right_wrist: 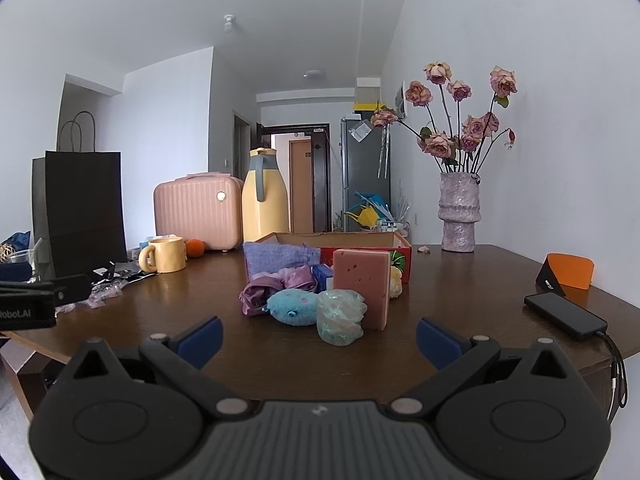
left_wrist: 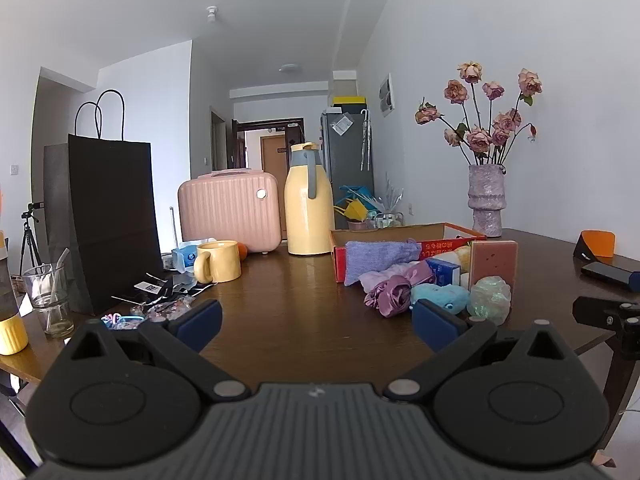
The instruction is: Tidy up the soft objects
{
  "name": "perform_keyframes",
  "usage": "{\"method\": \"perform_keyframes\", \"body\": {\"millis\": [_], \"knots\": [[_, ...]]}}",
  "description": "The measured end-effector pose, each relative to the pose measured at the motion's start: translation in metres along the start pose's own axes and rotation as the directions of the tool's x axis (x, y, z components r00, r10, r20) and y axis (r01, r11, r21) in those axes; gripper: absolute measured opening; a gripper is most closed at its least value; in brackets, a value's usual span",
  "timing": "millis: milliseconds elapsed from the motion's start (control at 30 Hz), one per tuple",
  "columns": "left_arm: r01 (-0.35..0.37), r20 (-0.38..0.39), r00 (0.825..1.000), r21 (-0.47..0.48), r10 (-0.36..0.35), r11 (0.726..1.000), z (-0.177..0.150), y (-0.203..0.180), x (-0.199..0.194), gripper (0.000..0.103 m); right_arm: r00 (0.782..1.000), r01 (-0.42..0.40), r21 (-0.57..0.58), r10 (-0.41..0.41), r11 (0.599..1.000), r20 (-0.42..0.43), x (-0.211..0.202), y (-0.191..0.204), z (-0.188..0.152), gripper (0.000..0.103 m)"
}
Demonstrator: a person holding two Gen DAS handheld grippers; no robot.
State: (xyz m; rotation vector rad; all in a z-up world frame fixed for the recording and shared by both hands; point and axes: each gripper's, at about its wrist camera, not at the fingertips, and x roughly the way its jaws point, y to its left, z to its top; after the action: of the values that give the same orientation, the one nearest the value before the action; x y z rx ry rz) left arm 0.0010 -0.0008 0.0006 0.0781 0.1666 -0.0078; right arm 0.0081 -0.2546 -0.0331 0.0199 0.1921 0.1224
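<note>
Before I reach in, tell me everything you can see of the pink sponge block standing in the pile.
The pink rectangular sponge block stands upright on its short edge on the brown wooden table, broad face toward the cameras. That face is dusty pink with small dark pores; a pale cream layer runs down its right side. It looks soft and foamy. The green mesh bath pouf sits against its lower left, and the red cardboard box is right behind it. Neither gripper touches it.

Readable markings on the table scene

"Robot.AI", its first letter cut off, is printed in white on the left gripper (right_wrist: 24, 312) seen at the frame's left edge. The red box (left_wrist: 436, 245) carries upside-down yellow characters, too small to read.
</note>
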Motion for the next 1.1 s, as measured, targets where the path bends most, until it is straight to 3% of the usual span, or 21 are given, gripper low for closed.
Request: {"method": "perform_keyframes", "body": {"millis": [933, 1100], "knots": [[-0.002, -0.005, 1.0, 0.008, 0.003, 1.0, -0.003, -0.001, 0.003, 0.103, 1.0, 0.001, 0.004, -0.001, 1.0, -0.005, 0.001, 0.0, -0.001, 0.103], [-0.033, 0.035, 0.999, 0.084, 0.03, 0.996, -0.002, -0.007, 0.012, 0.103, 0.999, 0.03, -0.071, -0.027, 0.997, 0.041, 0.009, 0.004, -0.002, 0.103]]}}
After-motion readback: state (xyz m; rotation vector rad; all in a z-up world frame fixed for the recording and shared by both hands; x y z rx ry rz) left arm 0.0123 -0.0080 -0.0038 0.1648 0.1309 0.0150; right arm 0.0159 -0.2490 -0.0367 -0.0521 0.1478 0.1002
